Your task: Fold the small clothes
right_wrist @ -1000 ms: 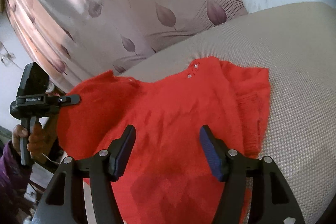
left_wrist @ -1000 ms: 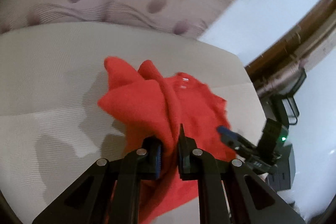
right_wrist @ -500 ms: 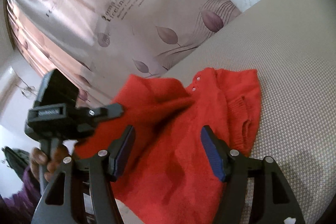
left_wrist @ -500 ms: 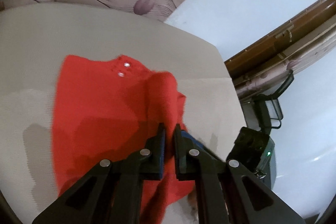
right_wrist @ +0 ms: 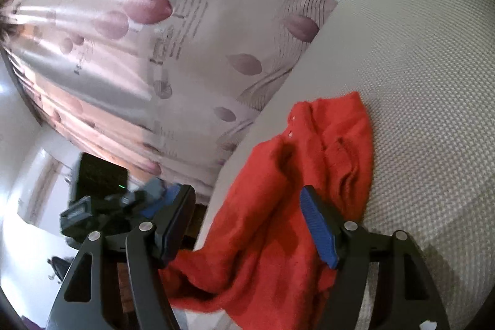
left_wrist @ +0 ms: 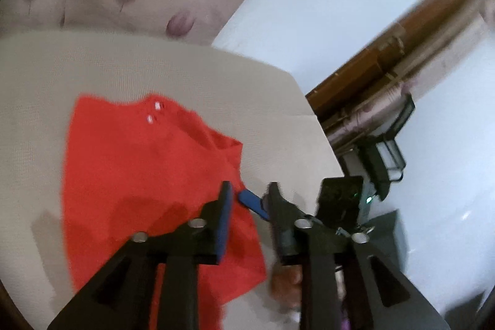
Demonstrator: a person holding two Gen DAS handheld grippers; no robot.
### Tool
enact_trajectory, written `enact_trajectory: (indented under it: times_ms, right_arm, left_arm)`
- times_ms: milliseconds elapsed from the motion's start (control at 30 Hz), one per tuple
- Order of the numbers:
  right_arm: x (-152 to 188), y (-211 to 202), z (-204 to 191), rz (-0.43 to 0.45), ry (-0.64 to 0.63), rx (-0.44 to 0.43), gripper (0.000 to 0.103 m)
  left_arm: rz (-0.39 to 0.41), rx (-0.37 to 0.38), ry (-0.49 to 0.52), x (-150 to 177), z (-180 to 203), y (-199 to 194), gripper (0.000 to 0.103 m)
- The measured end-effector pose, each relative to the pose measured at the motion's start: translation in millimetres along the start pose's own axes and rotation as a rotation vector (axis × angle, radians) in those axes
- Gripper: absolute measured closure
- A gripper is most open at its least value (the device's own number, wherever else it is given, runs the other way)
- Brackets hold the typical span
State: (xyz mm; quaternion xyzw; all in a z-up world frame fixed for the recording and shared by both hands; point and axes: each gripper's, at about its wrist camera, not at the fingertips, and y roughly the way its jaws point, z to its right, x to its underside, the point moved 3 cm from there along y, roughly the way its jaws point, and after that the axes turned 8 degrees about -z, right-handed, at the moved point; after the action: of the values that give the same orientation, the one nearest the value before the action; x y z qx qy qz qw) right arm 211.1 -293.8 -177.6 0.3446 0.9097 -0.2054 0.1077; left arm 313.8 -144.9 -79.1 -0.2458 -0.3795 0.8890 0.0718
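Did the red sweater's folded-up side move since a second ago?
Yes. The red sweater flap dropped flat onto the beige cushion; the left gripper jaws just opened, releasing it.

Red sweater (left_wrist: 139, 175) rumpled on cushion

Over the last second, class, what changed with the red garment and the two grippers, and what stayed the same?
The left gripper, which was pinching a raised fold of the red sweater, carried it across and has just been opening; the cloth now lies released, nothing between the jaws. The right gripper has just been opening a little further, holding nothing. Unchanged: the sweater still rests on the beige cushion, partly over its edge.
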Motion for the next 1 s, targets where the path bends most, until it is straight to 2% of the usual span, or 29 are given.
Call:
enact_trajectory:
  times_ms: [33,67,233,367,433,500,600,667,900,967,1000]
  right_arm:
    - [3.5,-1.7,-8.7,-0.015,-0.031,0.019,0.034]
    - [6.7,-4.2,-14.5,-0.021,-0.047,0.021,0.034]
    - [24.7,-10.5,-38.9,-0.087,-0.098,0.021,0.034]
    - [30.1,9.8,-37.9,-0.186,-0.098,0.064,0.034]
    - [30.3,21.8,-33.4,-0.219,-0.086,0.084,0.034]
    - [29.7,31.9,-27.9,-0.233,-0.054,0.078,0.034]
    - [27.5,43.6,-28.0,-0.245,-0.037,0.063,0.034]
    - [26.5,51.1,-31.1,-0.261,-0.039,0.072,0.034]
    - [25.2,68.0,-49.0,-0.299,-0.105,0.177,0.034]
    - [25.4,75.1,-51.1,-0.312,-0.134,0.234,0.045]
    - [25.8,79.6,-51.4,-0.328,-0.149,0.266,0.069]
  left_arm:
    - [0.020,-0.038,0.023,3.9,-3.1,-6.1,0.043]
    - [0.042,-0.073,0.027,11.0,-9.5,-13.1,0.042]
    - [0.048,-0.011,-0.022,60.4,-37.9,-24.5,0.042]
    - [0.072,-0.015,0.052,106.9,-35.7,-17.5,0.042]
    - [0.040,0.028,0.072,125.0,-35.3,-5.4,0.042]
    - [0.004,0.036,0.089,137.9,-35.2,10.2,0.042]
    - [-0.036,0.026,0.103,149.7,-38.0,30.4,0.042]
    - [-0.004,0.043,0.106,153.0,-39.0,30.9,0.042]
    - [0.024,0.043,0.154,165.2,-37.1,28.3,0.040]
    - [0.027,0.046,0.151,165.0,-37.8,25.3,0.040]
    - [0.026,0.045,0.145,164.5,-37.8,24.4,0.040]
